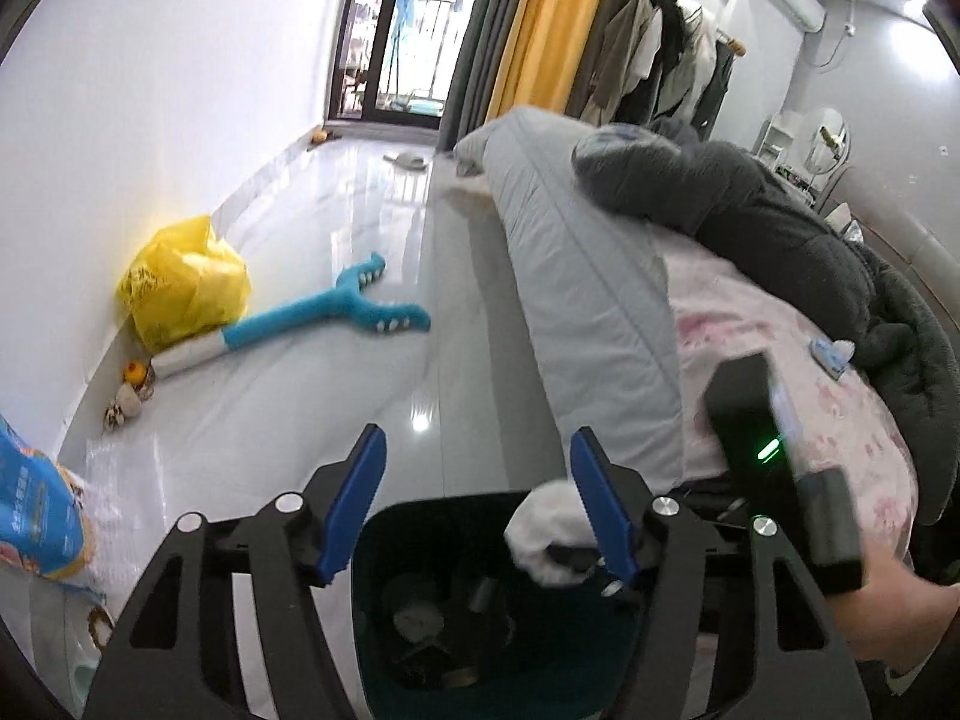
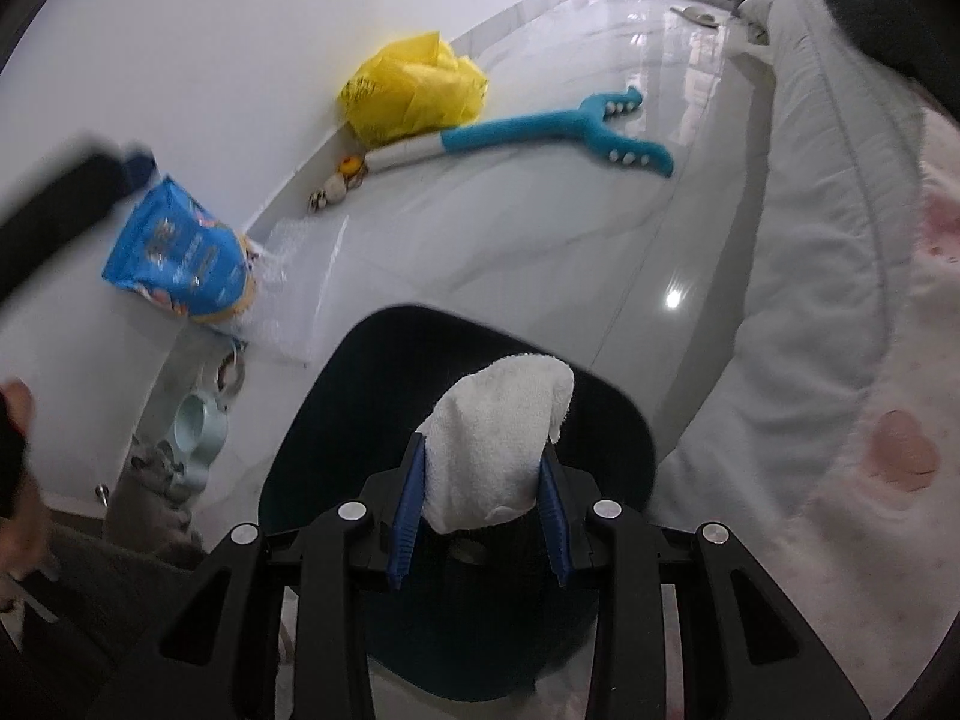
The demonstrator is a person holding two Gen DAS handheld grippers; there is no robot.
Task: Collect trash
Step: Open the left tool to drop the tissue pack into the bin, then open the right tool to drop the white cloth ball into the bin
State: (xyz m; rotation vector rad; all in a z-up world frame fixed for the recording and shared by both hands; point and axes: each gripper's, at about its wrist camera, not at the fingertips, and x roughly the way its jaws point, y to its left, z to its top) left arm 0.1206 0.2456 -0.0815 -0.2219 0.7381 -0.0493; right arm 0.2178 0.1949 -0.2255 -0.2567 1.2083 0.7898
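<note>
Step in hand: dropping a picked-up piece of trash into the bin
Right gripper (image 2: 483, 501): fingers pinching a crumpled white tissue (image 2: 501, 441), pointed steeply down
Tissue: held right over the mouth of the dark bin (image 2: 336, 420), not yet inside
Left gripper (image 1: 477, 504): fingers spread with nothing between them, above the bin's near edge
Bin: stands on the glossy floor beside the bed (image 2: 840, 276), with some trash already at its bottom
Next move: I judge the right fingers must part so the tissue falls inside; it is light and could cling to a pad
Left over: a blue packet (image 2: 180, 252) by the wall may be next
</note>
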